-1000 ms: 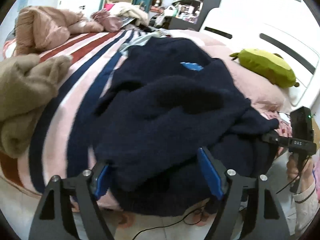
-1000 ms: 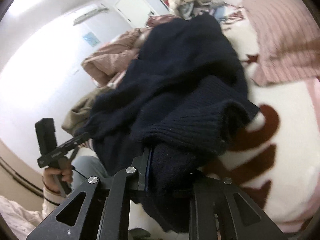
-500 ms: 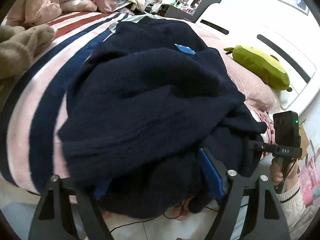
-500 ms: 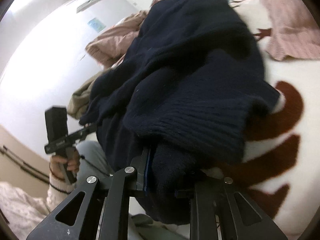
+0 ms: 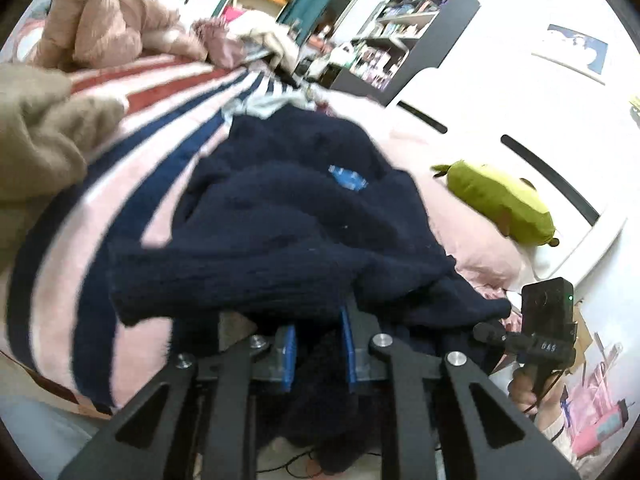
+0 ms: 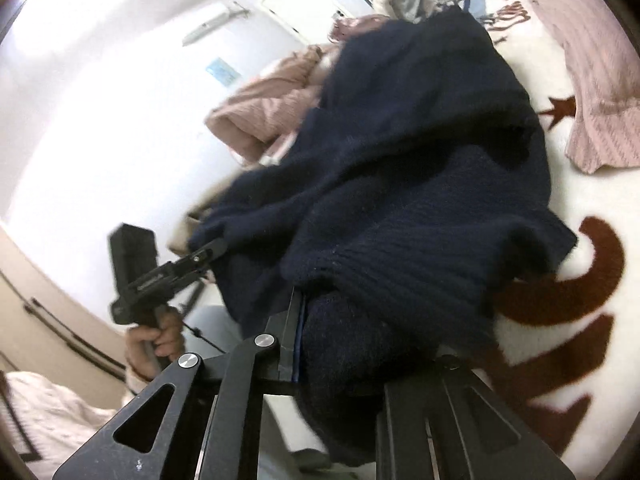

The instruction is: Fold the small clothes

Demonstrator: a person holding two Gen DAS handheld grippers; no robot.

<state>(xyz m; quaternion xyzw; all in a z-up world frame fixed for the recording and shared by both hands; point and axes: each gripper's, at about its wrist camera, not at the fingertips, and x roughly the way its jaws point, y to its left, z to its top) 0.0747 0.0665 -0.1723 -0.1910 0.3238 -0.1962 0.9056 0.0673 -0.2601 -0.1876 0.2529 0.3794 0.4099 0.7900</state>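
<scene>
On the bed, left wrist view, left to right: tan fleece garment (image 5: 36, 136), bunched at the left edge; pink blanket with navy and red stripes (image 5: 132, 168), spread over the mattress; dark navy knitted sweater (image 5: 288, 224), heaped mid-bed with its near hem hanging over the bed's edge, a small blue label (image 5: 347, 178) on top; left gripper (image 5: 318, 354), blue pads closing on a fold of the sweater's hem, knit between the jaws; green avocado-shaped plush toy (image 5: 500, 204), lying on the pink bedding beside the white headboard (image 5: 552, 148); right gripper (image 5: 494, 332), seen from the side at the sweater's right corner, held by a hand (image 5: 528, 394) in a cream cuff.

Right wrist view, left to right: left gripper (image 6: 212, 252), at the sweater's (image 6: 400, 168) far corner, a hand (image 6: 154, 340) on its handle; right gripper (image 6: 340, 344), jaws closing and clamped on thick ribbed navy knit; white fleece blanket with dark red pattern (image 6: 560, 280) under the sweater; pink ribbed pillow (image 6: 592, 60), far right.
</scene>
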